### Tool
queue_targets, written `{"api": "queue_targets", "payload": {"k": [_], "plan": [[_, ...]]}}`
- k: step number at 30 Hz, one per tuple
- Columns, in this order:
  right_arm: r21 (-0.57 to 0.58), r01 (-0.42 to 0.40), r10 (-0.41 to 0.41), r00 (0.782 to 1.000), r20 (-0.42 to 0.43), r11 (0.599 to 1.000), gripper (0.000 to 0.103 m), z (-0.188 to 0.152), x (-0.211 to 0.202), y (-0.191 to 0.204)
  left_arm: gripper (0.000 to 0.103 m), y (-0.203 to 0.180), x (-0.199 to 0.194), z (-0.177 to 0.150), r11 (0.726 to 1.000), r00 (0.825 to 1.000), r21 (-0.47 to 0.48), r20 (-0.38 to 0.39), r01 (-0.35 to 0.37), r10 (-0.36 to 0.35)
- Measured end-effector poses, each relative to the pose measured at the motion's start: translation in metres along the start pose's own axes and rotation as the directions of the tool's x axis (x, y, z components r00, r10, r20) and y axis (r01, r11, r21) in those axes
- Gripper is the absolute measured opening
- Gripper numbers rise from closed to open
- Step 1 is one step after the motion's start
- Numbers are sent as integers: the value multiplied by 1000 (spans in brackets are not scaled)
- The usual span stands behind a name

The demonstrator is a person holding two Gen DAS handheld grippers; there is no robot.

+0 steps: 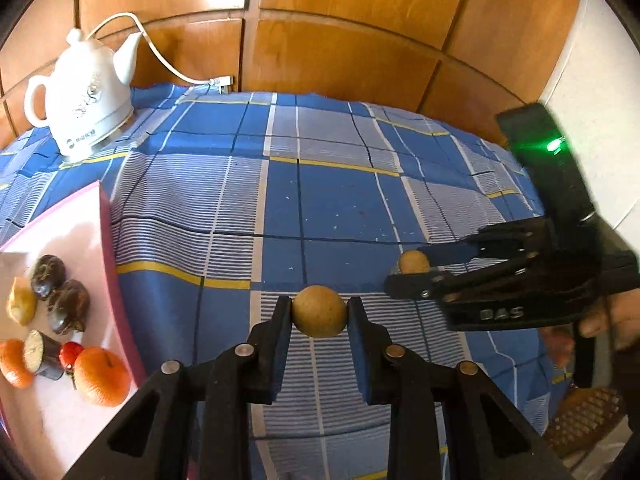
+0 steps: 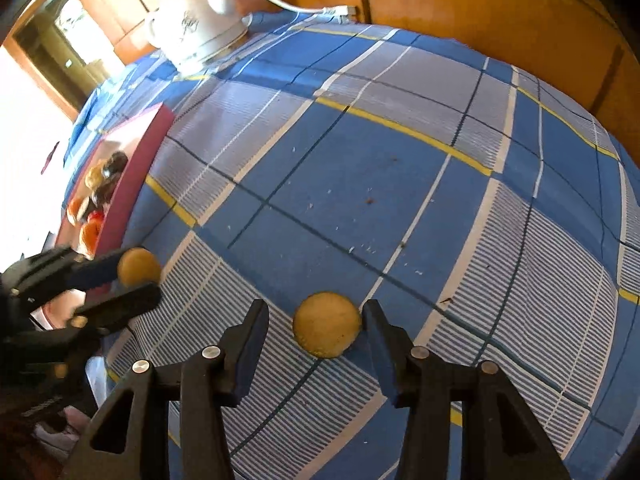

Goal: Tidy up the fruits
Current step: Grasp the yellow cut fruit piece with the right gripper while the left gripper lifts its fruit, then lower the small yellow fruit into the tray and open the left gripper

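The tray (image 1: pixel 108 248) sits on the table (image 1: pixel 340 208), left of the held ball (image 1: pixel 319 311). The kettle (image 1: pixel 86 96) stands behind the tray, near the table's far edge, its cord (image 1: pixel 168 64) running right. Fruits (image 1: pixel 60 320) lie in the tray. A second ball (image 2: pixel 327 325) rests on the table, well right of the tray.

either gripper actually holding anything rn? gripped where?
Left gripper is shut on a tan round fruit, pads on its two opposite sides. Right gripper is open around a second tan fruit, with a gap at one pad; not held.
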State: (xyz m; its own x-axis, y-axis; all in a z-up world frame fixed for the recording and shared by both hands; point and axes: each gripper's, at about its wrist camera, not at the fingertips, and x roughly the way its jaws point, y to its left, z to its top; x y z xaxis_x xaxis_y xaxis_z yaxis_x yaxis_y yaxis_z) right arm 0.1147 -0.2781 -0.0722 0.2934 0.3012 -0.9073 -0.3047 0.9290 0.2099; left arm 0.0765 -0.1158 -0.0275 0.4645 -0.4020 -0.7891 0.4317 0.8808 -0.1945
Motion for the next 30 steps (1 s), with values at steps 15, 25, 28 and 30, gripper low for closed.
{"api": "queue_targets", "payload": {"k": [15,25,28,30], "plan": [[-5,29,-29,1000,8,1000,36,-4,4,-5,28,54,-64,-22,990,996,-141,84,-31,43],[-42,94,-93,996,13,995,34,-7,8,4,28,148,-111,-64,914,975,-377,102,-146,198],[-33,85,-85,996,11,996,34,-6,9,3,28,168,-115,-79,882,970,-438,83,-170,228],[-36,92,-92,996,12,995,34,-6,9,4,28,177,-113,-85,870,970,-460,71,-177,234]]}}
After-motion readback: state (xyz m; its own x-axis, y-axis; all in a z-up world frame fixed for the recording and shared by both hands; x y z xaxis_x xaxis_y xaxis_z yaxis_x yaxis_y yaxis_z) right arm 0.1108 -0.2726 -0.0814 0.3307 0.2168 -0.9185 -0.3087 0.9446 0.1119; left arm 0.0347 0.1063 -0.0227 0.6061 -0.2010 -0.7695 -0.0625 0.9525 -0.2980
